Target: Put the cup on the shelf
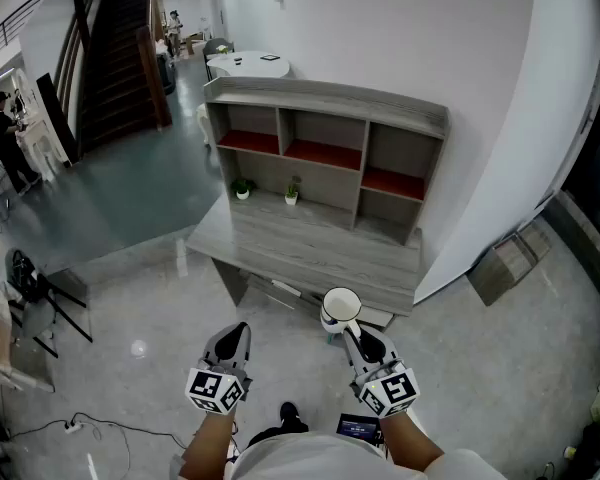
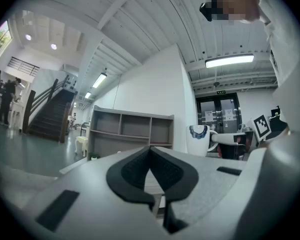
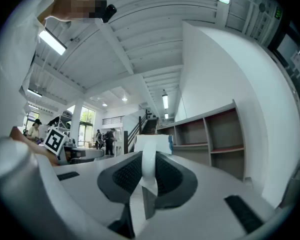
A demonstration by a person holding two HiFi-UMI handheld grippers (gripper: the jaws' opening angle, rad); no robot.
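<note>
A white cup (image 1: 340, 308) with a blue pattern near the rim hangs upright just before the front edge of the grey desk (image 1: 310, 253). My right gripper (image 1: 352, 333) is shut on the cup's handle (image 3: 148, 166), which stands as a white strip between the dark pads. The cup body (image 3: 157, 143) rises just past the jaws. On the desk stands the grey shelf (image 1: 325, 158) with several open compartments with red floors. My left gripper (image 1: 235, 334) is to the left of the cup, shut and empty. Its view shows the cup (image 2: 199, 139) and shelf (image 2: 130, 130) ahead.
Two small potted plants (image 1: 242, 188) (image 1: 292, 194) stand on the desk under the shelf. A cardboard box (image 1: 510, 260) lies on the floor at the right by the white wall. A staircase (image 1: 120, 48) and people are far left. A black folded stand (image 1: 40, 293) lies left.
</note>
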